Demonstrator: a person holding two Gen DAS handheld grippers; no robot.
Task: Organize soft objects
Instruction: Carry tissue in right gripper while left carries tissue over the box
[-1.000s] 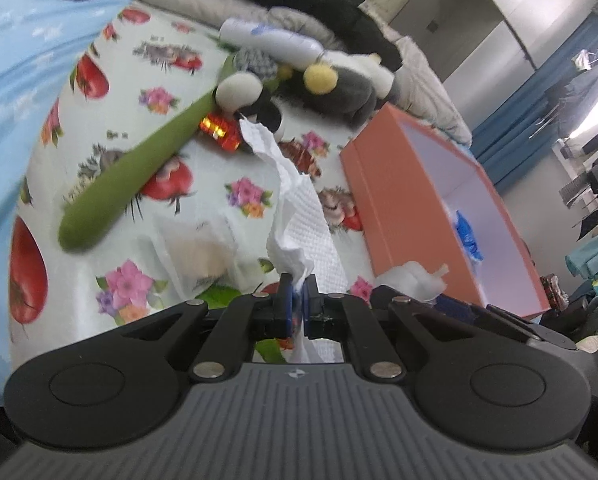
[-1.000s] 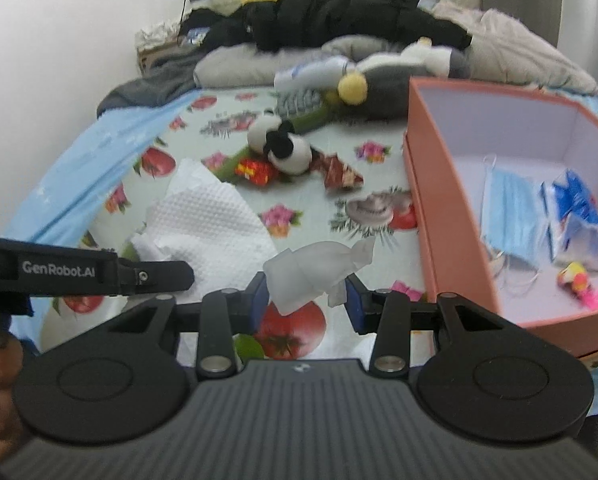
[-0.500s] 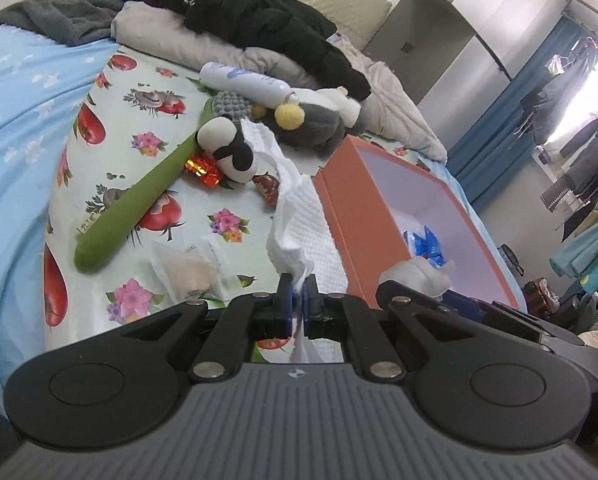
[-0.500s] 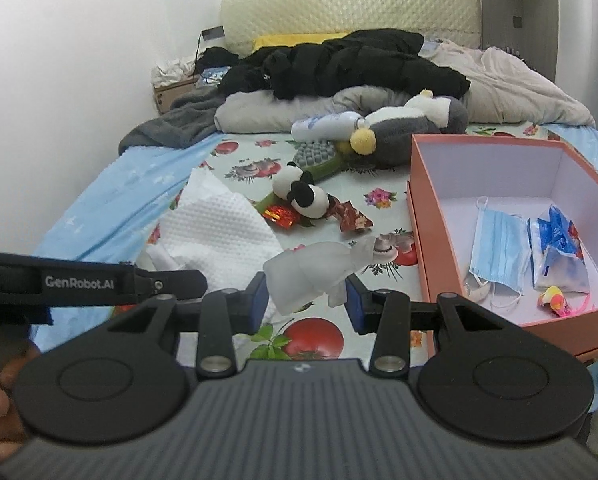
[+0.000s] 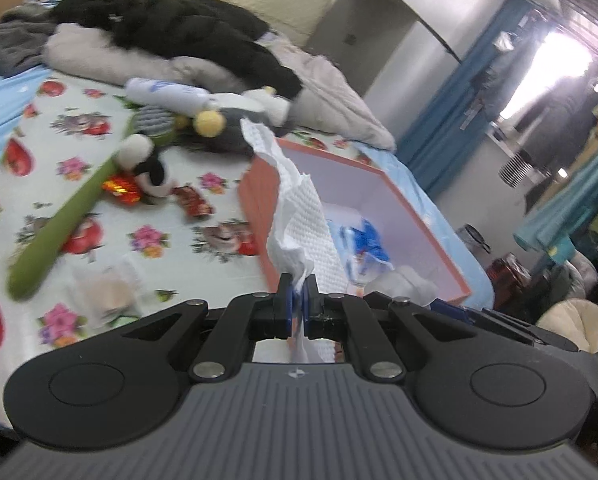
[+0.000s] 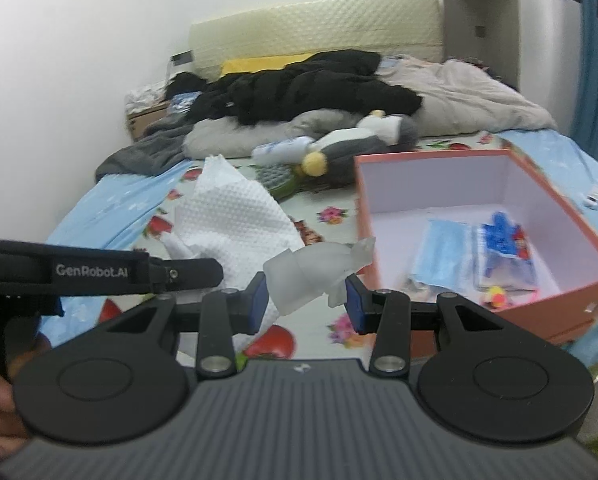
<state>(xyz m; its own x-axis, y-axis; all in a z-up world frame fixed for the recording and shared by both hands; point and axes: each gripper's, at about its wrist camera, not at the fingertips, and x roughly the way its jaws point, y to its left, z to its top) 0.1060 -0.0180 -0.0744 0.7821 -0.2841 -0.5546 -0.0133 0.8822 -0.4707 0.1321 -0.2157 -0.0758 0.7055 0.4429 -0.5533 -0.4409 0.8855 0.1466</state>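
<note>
My left gripper [image 5: 297, 294] pinches a white paper towel [image 5: 299, 204]; the open orange box [image 6: 547, 190] lies ahead-right, nearer my right gripper [image 6: 306, 300], which is clamped on a crumpled translucent plastic bag [image 6: 311, 270].

Towel [image 6: 235, 216]: was white, dimpled.
Box [image 6: 559, 308]: was orange outside, pale lilac inside.
Masks [image 6: 439, 252]: were light blue.
Sheet [image 5: 167, 208]: was white with red tomatoes, pink flowers.
Stick [image 5: 55, 232]: was green.
Panda [image 5: 147, 164]: was black-and-white.
Pads [image 6: 259, 304]: were blue.

Orange box [image 6: 439, 168] is open on top — masks [image 6: 443, 256] cover its floor, back half bare; plush pile [image 6: 339, 148] crowds behind.
</note>
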